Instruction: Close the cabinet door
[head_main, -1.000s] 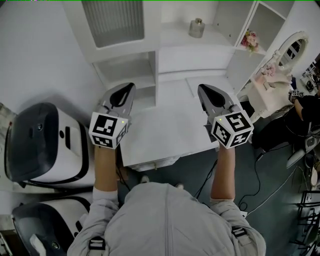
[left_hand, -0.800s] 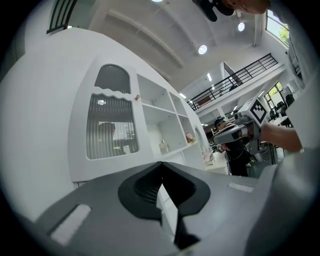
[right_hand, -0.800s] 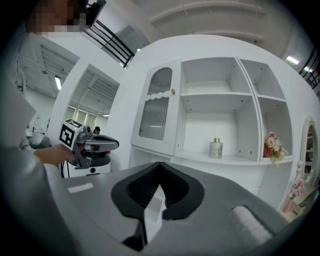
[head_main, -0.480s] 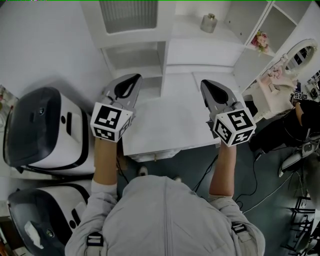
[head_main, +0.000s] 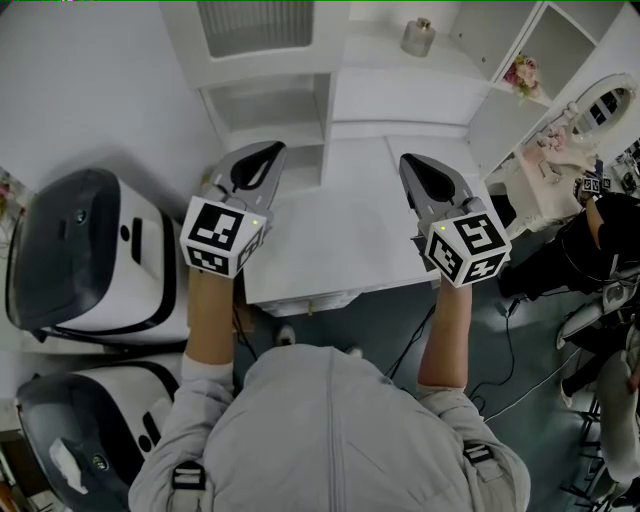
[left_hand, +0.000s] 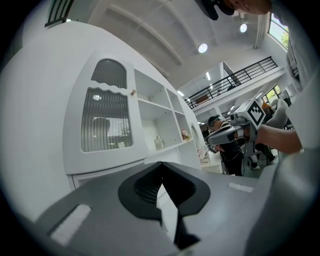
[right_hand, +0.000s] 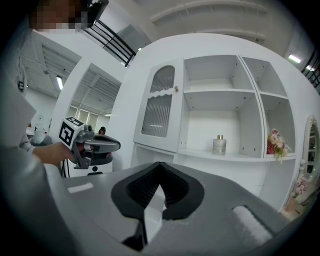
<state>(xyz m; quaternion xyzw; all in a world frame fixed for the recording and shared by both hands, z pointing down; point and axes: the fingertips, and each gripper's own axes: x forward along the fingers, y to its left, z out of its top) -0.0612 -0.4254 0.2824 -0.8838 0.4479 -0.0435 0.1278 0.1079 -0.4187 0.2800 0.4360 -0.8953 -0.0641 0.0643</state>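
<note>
Before the white shelved cabinet (head_main: 400, 95) with its one ribbed-glass door (head_main: 255, 25) we hold two grey grippers, left gripper (head_main: 268, 152) and right gripper (head_main: 408, 162), jaws closed, empty.

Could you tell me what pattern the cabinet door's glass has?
The glass is vertically ribbed; clearest in the left gripper view.

The cabinet (right_hand: 225, 45) is white all over, its door (right_hand: 159, 107) set with a ribbed, greyish pane. The left gripper (head_main: 272, 152) and right gripper (head_main: 408, 162) are grey with black ridged pads, each bearing a cube (head_main: 222, 237) of black-and-white squares (a different pattern on every face). The flowers (right_hand: 274, 141) are pink. The 2 machines (head_main: 95, 262) are white with dark grey lids.
</note>
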